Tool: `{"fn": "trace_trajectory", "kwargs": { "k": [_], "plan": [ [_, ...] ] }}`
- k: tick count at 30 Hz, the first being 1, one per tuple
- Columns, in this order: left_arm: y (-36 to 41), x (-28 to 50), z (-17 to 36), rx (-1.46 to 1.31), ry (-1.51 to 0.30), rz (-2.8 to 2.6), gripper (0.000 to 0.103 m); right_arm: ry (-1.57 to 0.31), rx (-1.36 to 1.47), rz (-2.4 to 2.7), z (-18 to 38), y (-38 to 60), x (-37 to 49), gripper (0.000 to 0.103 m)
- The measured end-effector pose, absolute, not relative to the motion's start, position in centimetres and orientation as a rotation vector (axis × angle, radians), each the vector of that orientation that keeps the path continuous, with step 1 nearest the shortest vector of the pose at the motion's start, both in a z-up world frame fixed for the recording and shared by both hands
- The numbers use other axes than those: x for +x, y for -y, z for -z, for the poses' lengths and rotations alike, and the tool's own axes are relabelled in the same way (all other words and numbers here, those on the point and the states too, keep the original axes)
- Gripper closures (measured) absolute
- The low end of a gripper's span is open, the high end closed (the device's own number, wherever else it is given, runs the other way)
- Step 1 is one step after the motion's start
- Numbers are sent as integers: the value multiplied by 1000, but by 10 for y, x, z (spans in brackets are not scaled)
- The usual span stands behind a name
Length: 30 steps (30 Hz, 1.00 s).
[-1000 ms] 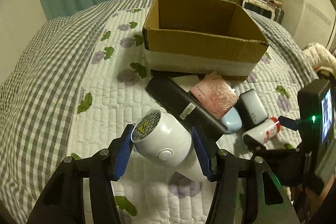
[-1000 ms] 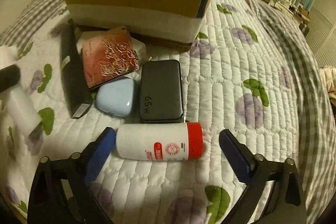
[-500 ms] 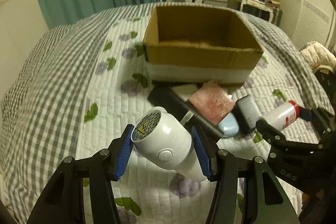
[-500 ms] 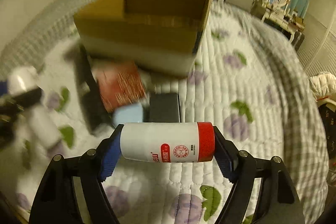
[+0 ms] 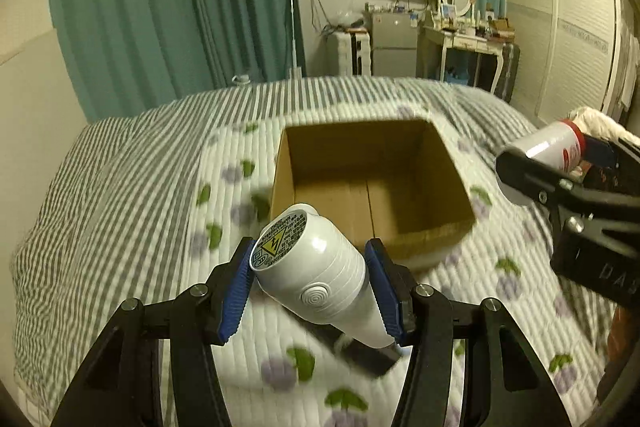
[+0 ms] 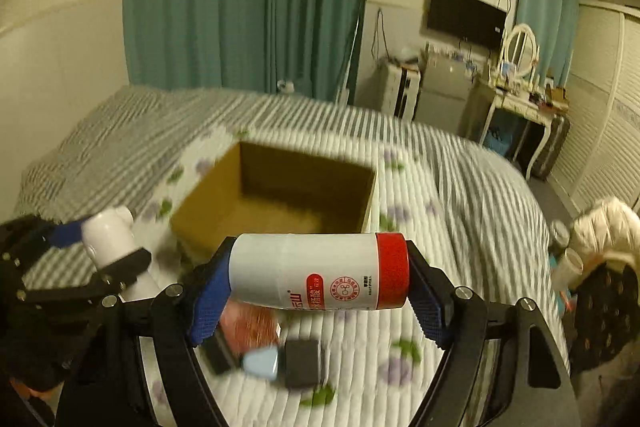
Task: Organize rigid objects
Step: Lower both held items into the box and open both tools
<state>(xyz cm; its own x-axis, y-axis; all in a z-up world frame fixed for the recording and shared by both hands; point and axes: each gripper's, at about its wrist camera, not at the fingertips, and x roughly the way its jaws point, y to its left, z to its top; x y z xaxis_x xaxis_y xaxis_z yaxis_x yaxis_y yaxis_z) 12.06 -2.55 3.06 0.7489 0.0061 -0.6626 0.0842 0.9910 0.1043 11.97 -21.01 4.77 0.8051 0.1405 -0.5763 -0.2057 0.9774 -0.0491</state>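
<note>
My left gripper (image 5: 310,285) is shut on a white round-bodied appliance (image 5: 316,267) with a yellow warning label, held in the air before the open cardboard box (image 5: 372,183). My right gripper (image 6: 316,283) is shut on a white bottle with a red cap (image 6: 320,275), held sideways above the bed, near the box (image 6: 276,203). The box looks empty inside. The right gripper with the bottle (image 5: 554,147) shows at the right of the left wrist view. The left gripper with the appliance (image 6: 114,243) shows at the left of the right wrist view.
Below the right gripper, a red patterned case (image 6: 250,325), a pale blue case (image 6: 262,363), a black power bank (image 6: 302,361) and a long black box (image 6: 218,353) lie on the quilted bed (image 5: 160,219). A dresser and cabinets (image 5: 444,43) stand beyond the bed.
The right gripper closed on the red-capped bottle and lifted it off the bed. Both grippers rose with their objects, and the views now look down into the box.
</note>
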Motion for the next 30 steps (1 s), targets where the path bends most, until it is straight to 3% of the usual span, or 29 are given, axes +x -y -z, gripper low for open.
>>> {"fn": "trace_trajectory", "kwargs": {
  "k": [10, 24, 27, 28, 30],
  "plan": [
    [30, 213, -44, 147, -654, 6, 47, -597, -60, -279, -59, 210, 217, 25],
    [49, 288, 35, 183, -749, 49, 46, -678, -110, -251, 10, 220, 293, 25],
    [50, 288, 40, 205, -735, 45, 40, -683, -110, -259, 16, 217, 298, 25],
    [50, 289, 41, 211, -732, 33, 34, -684, -109, -262, 18, 216, 300, 25],
    [45, 287, 41, 196, -725, 25, 34, -683, -108, -263, 20, 215, 300, 25]
  ]
}}
